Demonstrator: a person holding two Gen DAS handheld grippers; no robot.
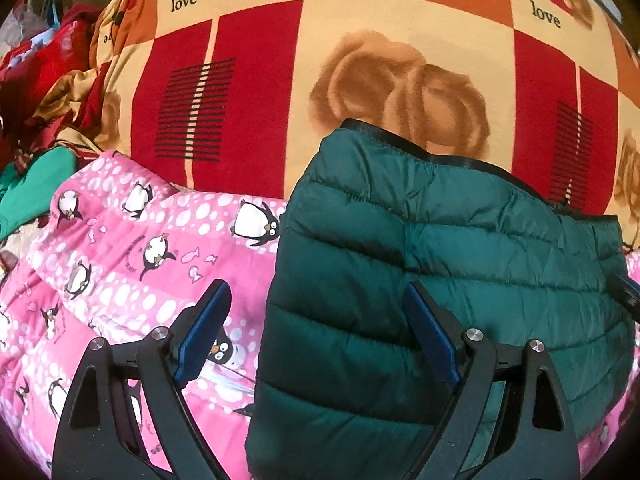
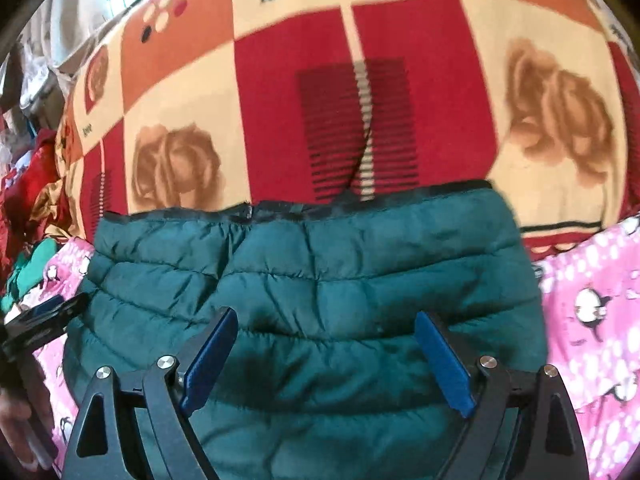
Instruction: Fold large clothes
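Note:
A dark green quilted jacket [image 1: 440, 264] lies folded into a compact block with a black-trimmed far edge, on top of a pink penguin-print quilted garment [image 1: 132, 240]. My left gripper [image 1: 316, 296] hovers open over the jacket's left edge, one blue pad over the pink fabric, the other over the green. In the right wrist view the same jacket [image 2: 320, 280] fills the middle, and my right gripper [image 2: 326, 328] stands open above it with nothing between its fingers. The left gripper's tip [image 2: 52, 312] shows at the jacket's left side.
A bedspread [image 1: 360, 60] with red, orange and cream squares, roses and the word "love" covers the surface beyond. Crumpled red and green clothes [image 1: 44, 120] are piled at the far left. Pink penguin fabric [image 2: 592, 312] extends right of the jacket. A hand [image 2: 20, 432] shows at lower left.

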